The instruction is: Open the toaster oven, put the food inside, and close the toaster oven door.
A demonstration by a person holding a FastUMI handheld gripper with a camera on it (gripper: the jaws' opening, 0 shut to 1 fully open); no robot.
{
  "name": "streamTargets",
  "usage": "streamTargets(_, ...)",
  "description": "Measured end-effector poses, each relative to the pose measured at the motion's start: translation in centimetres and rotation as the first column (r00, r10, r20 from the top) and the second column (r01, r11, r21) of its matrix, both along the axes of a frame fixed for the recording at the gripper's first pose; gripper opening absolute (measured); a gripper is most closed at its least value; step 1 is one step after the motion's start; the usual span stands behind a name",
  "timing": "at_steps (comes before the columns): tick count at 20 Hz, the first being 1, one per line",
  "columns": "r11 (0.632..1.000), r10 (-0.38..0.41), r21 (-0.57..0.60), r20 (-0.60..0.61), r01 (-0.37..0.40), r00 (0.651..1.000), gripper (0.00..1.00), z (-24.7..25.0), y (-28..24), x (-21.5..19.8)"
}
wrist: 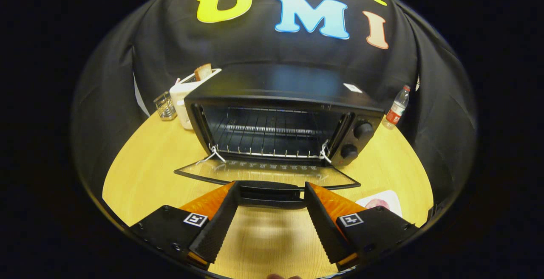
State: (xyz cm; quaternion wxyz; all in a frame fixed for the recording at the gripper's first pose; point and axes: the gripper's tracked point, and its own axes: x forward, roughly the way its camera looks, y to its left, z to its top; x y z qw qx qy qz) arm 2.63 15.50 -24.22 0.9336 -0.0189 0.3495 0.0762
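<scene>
**Gripper spread at the handle of the open oven door**

Gripper (271, 192) fingers are spread apart, and the dark handle (271, 194) of the toaster oven door lies between their tips; whether the tips touch the handle's ends cannot be told, so the gripper reads as released rather than clamped.

Around the oven, on the pale wooden tabletop (140, 173): one white pop-up toaster (187, 96) stands behind the oven's far left corner with one slice of bread (203, 71) sticking up from it. One small clear glass container (165, 105) sits just left of that toaster. One plastic water bottle (396, 108) with a red label stands near the oven's right rear corner. One white plate (389, 198) carrying something pinkish lies just beyond the right finger, partly hidden by it. Nothing lies between the fingers and the oven mouth except the lowered door.

One black toaster oven (282, 122) sits at the middle of the tabletop, straight ahead of the fingers. Its glass door (263, 173) is folded fully down, lying nearly flat toward the gripper. Inside, one wire rack (265, 136) spans the cavity. Two round knobs (363, 129) are stacked on the right-hand panel. White string is tied at both door hinges.
</scene>
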Motion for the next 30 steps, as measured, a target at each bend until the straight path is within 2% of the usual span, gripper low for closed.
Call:
streamTargets(2, 1.000, 0.013, 0.006, -0.110, -0.012, 0.994, 0.96, -3.1, 0.1, -1.3)
streamTargets(5, 1.000, 0.013, 0.005, -0.155, -0.012, 0.988, 0.97, -5.1, -0.6, -1.6)
streamTargets(15, 0.995, 0.082, -0.043, -0.160, -0.090, 0.984, 0.97, -4.1, -3.5, -4.7)
streamTargets(19, 0.982, 0.092, -0.154, -0.107, -0.108, 0.990, 0.99, -2.4, -8.5, -5.7)
streamTargets(25, 0.986, -0.021, -0.167, -0.100, 0.004, 0.995, 0.99, -0.6, -17.4, -6.6)
streamTargets(30, 0.987, -0.113, -0.126, -0.130, 0.097, 0.985, 0.98, -1.0, -23.8, -6.7)
